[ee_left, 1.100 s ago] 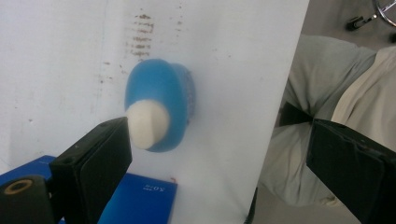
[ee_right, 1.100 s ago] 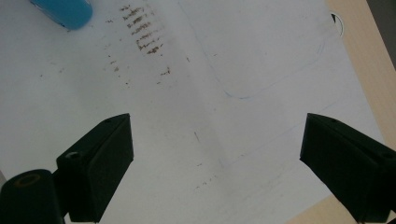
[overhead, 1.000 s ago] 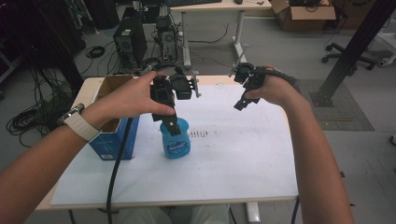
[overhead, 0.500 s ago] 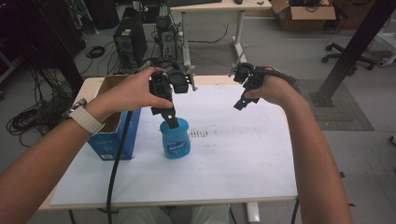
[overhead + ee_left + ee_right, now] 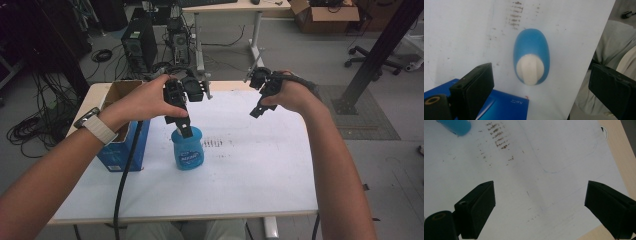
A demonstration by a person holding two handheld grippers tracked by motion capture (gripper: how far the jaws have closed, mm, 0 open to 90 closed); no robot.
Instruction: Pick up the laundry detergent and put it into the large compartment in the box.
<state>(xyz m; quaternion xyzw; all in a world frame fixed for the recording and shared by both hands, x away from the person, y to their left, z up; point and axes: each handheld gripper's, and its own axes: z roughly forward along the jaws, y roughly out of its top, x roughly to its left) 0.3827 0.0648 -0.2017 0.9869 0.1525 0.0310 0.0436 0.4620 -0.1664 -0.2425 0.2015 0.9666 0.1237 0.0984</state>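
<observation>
A: Status of the left gripper (image 5: 184,116)?

B: Jaws spread wide, nothing between them. In the high view it hangs directly over the bottle (image 5: 188,149). The left gripper view looks straight down on the bottle's (image 5: 531,57) white cap, which sits between the two pads without touching either.

A: Change against the earlier frames?

B: Minor. The left gripper has shifted slightly toward 9 o'clock and now sits squarely above the cap. The bottle stands upright in the same spot on the table (image 5: 260,165). The right gripper (image 5: 263,95) has held its position at about 2 o'clock from the bottle.

A: Right gripper state?

B: Also fully open and empty, held above bare table well apart from the bottle. In its own view a corner of the bottle (image 5: 455,126) shows at 11 o'clock.

A: Surroundings?

B: A blue box (image 5: 122,140) stands just beside the bottle at 9 o'clock, top flaps open.

A: Anything obscured?

B: The left gripper covers the bottle's cap in the high view. The label print is too small to read. The box's contents cannot be made out.
</observation>
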